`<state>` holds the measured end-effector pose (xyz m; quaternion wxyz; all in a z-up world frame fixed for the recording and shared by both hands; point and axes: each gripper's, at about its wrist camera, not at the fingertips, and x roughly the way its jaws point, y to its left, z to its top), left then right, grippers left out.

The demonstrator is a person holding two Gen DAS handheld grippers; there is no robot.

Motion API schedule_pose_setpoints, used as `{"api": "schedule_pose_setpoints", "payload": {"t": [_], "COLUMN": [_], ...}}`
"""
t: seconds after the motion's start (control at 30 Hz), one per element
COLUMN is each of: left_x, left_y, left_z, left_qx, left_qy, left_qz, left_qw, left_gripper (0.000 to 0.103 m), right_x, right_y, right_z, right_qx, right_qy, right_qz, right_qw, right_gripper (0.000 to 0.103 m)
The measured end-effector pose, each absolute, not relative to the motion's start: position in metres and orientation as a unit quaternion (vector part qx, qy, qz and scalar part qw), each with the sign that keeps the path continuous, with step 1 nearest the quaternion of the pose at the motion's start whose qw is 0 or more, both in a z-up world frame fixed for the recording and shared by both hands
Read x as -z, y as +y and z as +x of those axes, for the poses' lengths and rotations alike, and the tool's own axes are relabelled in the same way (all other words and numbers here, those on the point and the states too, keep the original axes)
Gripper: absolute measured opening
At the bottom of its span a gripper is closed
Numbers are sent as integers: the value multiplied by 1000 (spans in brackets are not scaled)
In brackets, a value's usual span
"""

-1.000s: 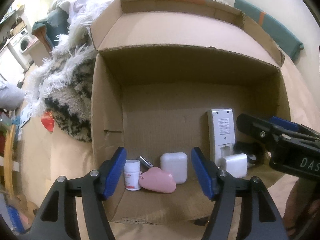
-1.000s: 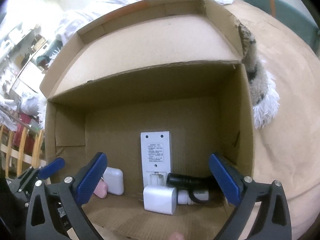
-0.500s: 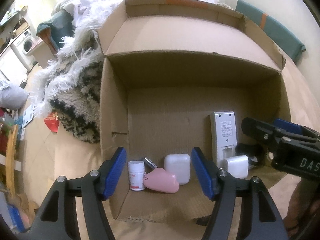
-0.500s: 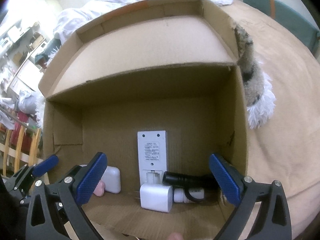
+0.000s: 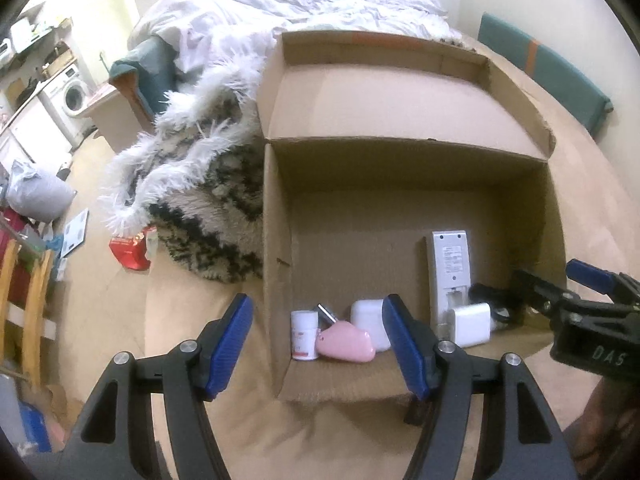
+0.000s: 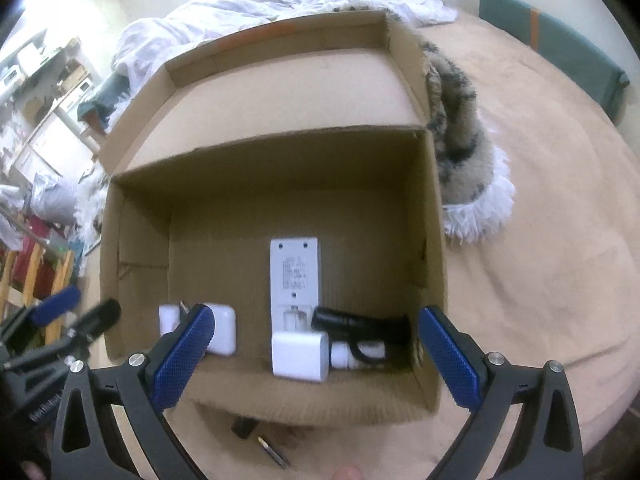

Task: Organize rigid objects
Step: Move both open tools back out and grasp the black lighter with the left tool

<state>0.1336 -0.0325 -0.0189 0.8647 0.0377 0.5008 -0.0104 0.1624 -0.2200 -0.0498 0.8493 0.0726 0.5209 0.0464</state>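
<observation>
An open cardboard box lies on a tan bed. Along its near wall lie a small white bottle, a pink cloud-shaped case, a white earbud case, a white remote, a white charger block and a black object. My left gripper is open and empty, just outside the box's near left corner. My right gripper is open and empty above the near edge; it also shows in the left wrist view.
A shaggy white and black throw lies beside the box. White bedding is piled behind it. A red packet lies on the bed at left. A small dark object and a thin metal piece lie in front of the box.
Both grippers have drawn back and up from the box, so more of it and the bed shows. The left has shifted left. Both stay open and empty.
</observation>
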Motion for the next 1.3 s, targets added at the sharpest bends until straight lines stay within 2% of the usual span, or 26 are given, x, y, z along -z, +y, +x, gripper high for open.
{"api": "schedule_pose_setpoints", "payload": {"t": [0.2, 0.53, 0.7, 0.93, 1.3], "left_x": [15, 37, 59, 81, 113], "left_y": [-28, -14, -4, 2, -56], "left_z": [110, 83, 81, 87, 88], "left_qx": [15, 10, -5, -12, 80], "left_qy": [501, 524, 544, 576, 613], "left_qz": [34, 10, -6, -28, 22], "left_qw": [865, 852, 839, 817, 786], "left_gripper": [64, 64, 64, 64, 64], "right_x": [49, 65, 88, 115, 125], "right_y": [-222, -222, -239, -258, -265], "right_z": [137, 92, 81, 87, 98], "right_qx": [-54, -47, -27, -40, -32], "right_qy": [527, 521, 560, 600, 603], "right_qz": [82, 63, 92, 195, 241], "right_qw": [844, 850, 823, 775, 759], "right_gripper": [103, 103, 103, 103, 103]}}
